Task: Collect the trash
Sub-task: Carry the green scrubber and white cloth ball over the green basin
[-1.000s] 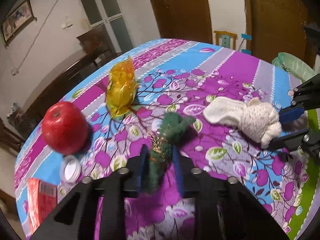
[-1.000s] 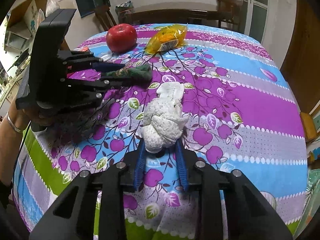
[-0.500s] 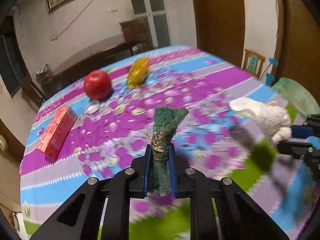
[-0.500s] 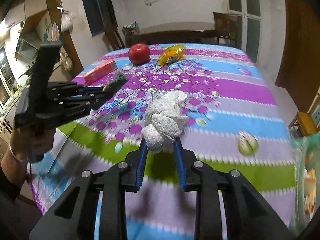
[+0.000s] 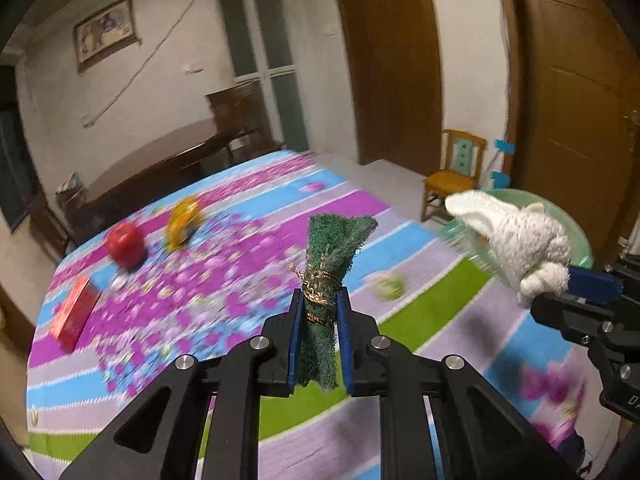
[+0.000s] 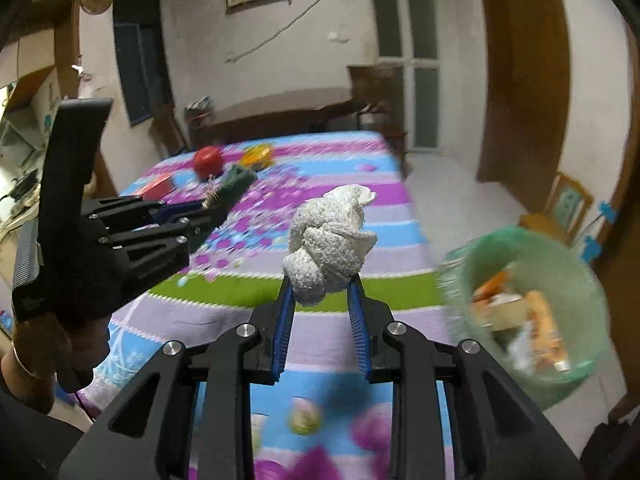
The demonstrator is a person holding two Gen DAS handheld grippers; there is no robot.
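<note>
Left wrist view: a green scrubber bundle [image 5: 326,280], tied around its middle with a gold cord, stands upright in the centre of the frame, clenched between the blue pads of the left gripper [image 5: 320,312]. It is held in the air above the flowered tablecloth [image 5: 224,280], whose pattern is blurred. At the right of the frame a knotted white cloth [image 5: 520,240] is gripped at its lower end by the right gripper [image 5: 560,292], in front of the green rim of a trash bin [image 5: 576,232] at the far right. In the left middle of the frame a red apple [image 5: 125,246] and a yellow wrapper [image 5: 182,220] lie close together on the table, and a red box [image 5: 74,314] lies nearer the left edge. A small wooden chair [image 5: 456,176] stands on the floor beyond the table, upper right.

In the right wrist view the white cloth [image 6: 330,244] fills the centre, its lower knot pinched between the right gripper [image 6: 322,292]. The bin [image 6: 532,304], lined with a green bag and holding blurred orange and white litter, sits at the right of the frame, beside the table edge and lower than the cloth. At the left the left gripper [image 6: 208,210] points toward the frame's centre with the scrubber [image 6: 236,182] in its jaws.
</note>
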